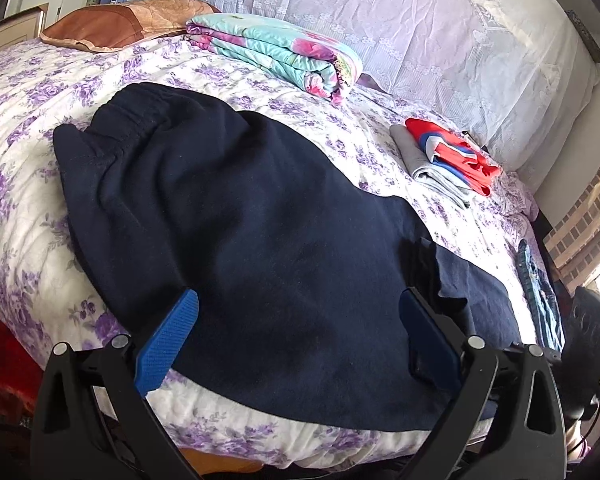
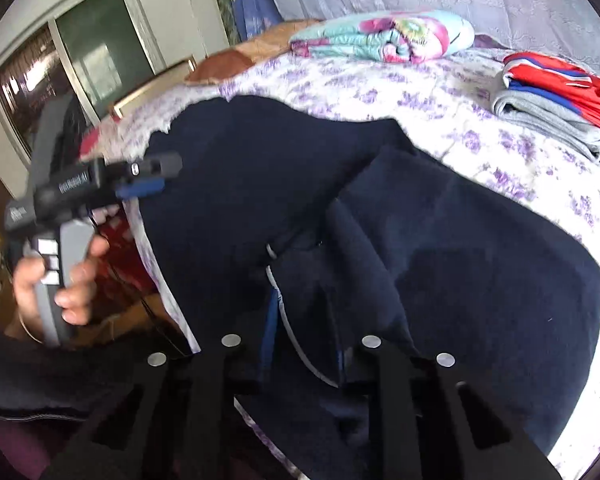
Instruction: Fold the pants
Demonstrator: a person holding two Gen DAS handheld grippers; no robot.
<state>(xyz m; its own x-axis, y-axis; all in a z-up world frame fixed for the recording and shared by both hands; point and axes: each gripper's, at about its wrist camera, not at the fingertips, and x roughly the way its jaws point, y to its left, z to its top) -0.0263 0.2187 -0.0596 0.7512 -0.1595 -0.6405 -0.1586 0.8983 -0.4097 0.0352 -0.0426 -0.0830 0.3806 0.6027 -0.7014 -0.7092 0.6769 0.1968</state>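
Pants [image 1: 240,216] matt fleece cloth; bedspread [image 1: 16,208] quilted cotton.

Dark navy fleece pants [image 2: 440,248] fill the middle and lower right of the frame, spread over a white bedspread printed with purple flowers [image 2: 480,136]. At bottom centre the right gripper [image 2: 304,344] has its black fingers close together around bunched navy cloth, a pale drawstring [image 2: 296,336] running between them. At left, a hand [image 2: 60,276] grips the grey handle of the left gripper [image 2: 156,184], whose blue-padded tip sits at the pants' edge. At the upper right lie a folded turquoise-and-pink floral quilt [image 2: 380,36] and a folded red, blue and grey garment stack [image 2: 556,96].
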